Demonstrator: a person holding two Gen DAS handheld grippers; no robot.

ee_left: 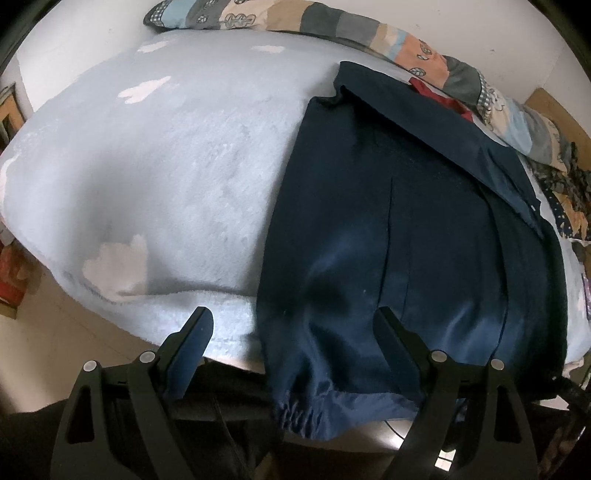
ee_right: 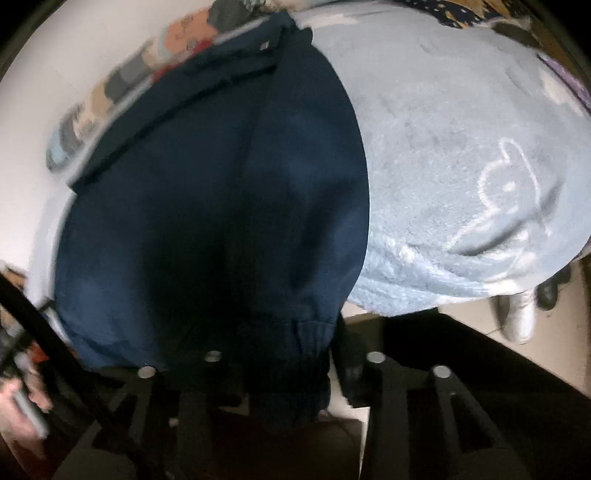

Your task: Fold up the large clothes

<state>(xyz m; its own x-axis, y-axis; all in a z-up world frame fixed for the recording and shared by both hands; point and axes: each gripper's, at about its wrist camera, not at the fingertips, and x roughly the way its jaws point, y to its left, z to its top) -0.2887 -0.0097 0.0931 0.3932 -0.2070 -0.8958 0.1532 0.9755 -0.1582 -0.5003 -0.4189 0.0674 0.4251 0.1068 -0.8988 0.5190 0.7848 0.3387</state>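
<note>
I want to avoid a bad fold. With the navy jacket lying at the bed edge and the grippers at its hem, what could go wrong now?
1. The left gripper is open across the jacket hem, so only one side may lift.
2. The hem overhangs the blanket edge; the jacket may slide off.
3. The right gripper view is blurred and dark, so its hold on the cuff is uncertain.

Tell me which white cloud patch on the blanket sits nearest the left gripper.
The large cloud patch at the blanket edge, by the left gripper; others lie farther back.

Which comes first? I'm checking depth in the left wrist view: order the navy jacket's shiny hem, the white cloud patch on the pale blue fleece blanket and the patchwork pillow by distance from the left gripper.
1. Navy jacket's shiny hem, between the jaws.
2. White cloud patch, left.
3. Patchwork pillow, far edge.
</note>
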